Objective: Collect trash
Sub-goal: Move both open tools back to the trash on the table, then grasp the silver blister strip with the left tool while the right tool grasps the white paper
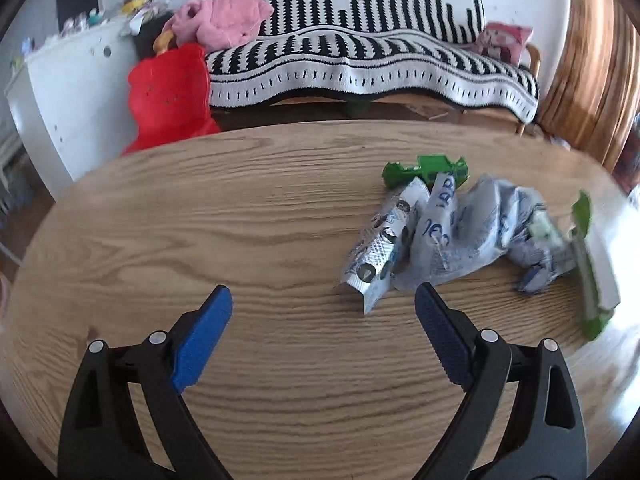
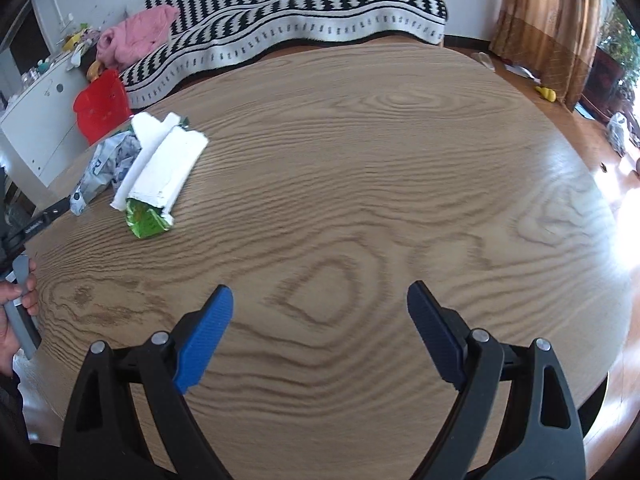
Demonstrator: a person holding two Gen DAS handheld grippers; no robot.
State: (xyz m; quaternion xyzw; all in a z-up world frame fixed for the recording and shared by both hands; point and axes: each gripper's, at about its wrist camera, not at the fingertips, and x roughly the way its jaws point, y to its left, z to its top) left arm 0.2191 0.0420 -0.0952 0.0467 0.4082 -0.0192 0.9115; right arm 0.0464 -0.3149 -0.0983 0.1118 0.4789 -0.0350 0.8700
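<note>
Both grippers hang spread and empty over the round wood-grain table point(image 1: 248, 216): the left gripper point(image 1: 323, 304) has the trash just ahead at one o'clock, the right gripper point(image 2: 320, 304) sees it well off at ten o'clock. That trash is a crumpled blue-printed white plastic bag point(image 1: 452, 232), with a green-and-white torn wrapper point(image 2: 160, 168) against it. Loose film could slip a pinch and scatter. Beyond, a red plastic bag point(image 1: 170, 92) and the striped black-and-white sofa throw point(image 1: 360, 64); nothing blocks the reach.

Left gripper point(image 1: 323, 302) and right gripper point(image 2: 320, 300): black plastic arms, silver round rivets, ribbed blue pads point(image 2: 204, 344) on each finger.
</note>
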